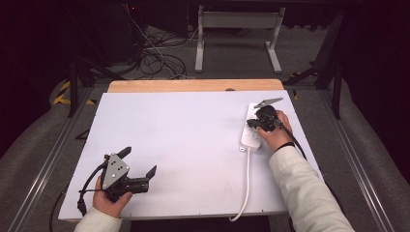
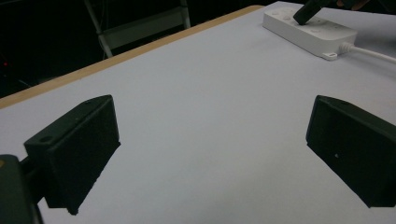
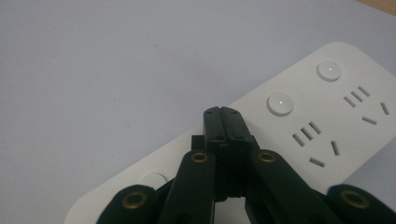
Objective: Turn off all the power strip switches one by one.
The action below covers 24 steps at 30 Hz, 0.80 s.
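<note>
Power strip [image 1: 254, 129]: white, smooth plastic, rounded corners, near the right edge of the table [image 1: 183, 145]; long axis running away from the person.
Buttons [image 3: 280, 103]: round, raised, one beside each socket.
Right gripper [image 3: 223, 122]: jaws pressed together, tip just over the strip, a button just ahead of it.
Cable [image 1: 246, 186]: white, trailing off the strip's near end.
Left gripper [image 1: 140, 166]: spread wide, holding nothing, well apart from the strip.
</note>
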{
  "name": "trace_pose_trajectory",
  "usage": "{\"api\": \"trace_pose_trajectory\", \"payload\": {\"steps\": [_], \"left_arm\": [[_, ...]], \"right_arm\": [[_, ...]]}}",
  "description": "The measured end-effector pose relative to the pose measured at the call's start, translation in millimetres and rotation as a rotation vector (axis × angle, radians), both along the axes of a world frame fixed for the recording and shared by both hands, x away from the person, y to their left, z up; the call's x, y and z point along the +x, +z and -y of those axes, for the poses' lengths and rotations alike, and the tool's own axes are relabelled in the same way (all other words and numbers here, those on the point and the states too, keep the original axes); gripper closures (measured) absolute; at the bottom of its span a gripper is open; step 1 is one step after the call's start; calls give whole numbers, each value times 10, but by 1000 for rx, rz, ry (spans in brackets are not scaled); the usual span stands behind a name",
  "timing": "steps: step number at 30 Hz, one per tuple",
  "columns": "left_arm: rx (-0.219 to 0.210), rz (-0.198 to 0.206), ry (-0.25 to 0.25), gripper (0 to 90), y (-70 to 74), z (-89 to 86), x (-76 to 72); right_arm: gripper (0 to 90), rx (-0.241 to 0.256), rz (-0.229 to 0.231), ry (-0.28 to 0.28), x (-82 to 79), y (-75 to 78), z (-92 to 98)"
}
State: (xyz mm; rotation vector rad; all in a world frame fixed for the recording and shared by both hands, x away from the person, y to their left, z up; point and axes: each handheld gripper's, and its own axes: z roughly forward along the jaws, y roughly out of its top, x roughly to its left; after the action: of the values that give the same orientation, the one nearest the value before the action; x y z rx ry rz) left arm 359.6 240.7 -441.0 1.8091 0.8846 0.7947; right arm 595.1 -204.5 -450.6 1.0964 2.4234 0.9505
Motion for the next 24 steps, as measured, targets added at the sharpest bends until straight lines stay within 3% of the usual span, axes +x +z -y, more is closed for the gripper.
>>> {"api": "trace_pose_trajectory", "payload": {"steps": [24], "left_arm": [[-2, 0, 2, 30, -1, -3, 3]], "right_arm": [[900, 18, -17, -21, -1, -5, 6]]}}
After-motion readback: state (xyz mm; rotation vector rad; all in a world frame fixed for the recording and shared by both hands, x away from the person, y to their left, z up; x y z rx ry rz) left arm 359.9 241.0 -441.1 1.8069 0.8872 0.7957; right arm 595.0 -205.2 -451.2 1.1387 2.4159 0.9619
